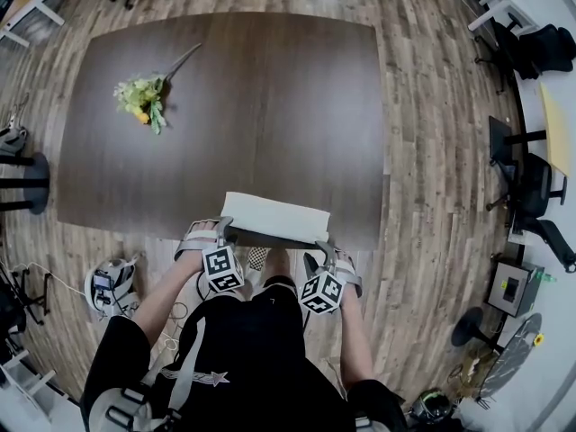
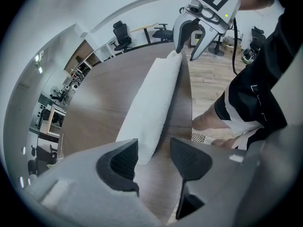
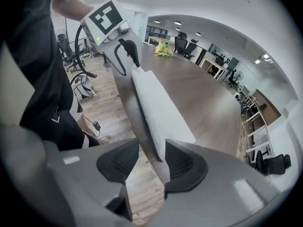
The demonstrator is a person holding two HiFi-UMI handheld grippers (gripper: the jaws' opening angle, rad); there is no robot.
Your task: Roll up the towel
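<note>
Office flooring in wood-look planks runs around a broad, dark surface [image 1: 270,88], bare except for a small bunch of flowers [image 1: 141,97] far off to the left and the white towel [image 1: 274,216]. The towel lies as a long, puffy band along the near edge, right in front of the person. It looks soft, light and limp, with a nubby pile that should give the pads some bite, so I'd judge nothing here is fragile. It will sag and unfurl if held loosely or at one spot only. The short ends seem the sensible places to take hold, one in each claw, so the band turns evenly. The left claw [image 2: 154,148] stands well open and holds nothing. The towel's left end reaches just up to its jaws, nearer the outer one, with no pad pressing on it. The right claw [image 3: 151,148] is likewise open and empty, straddling the surface's edge, and the towel's right end sits just beside its far jaw.
</note>
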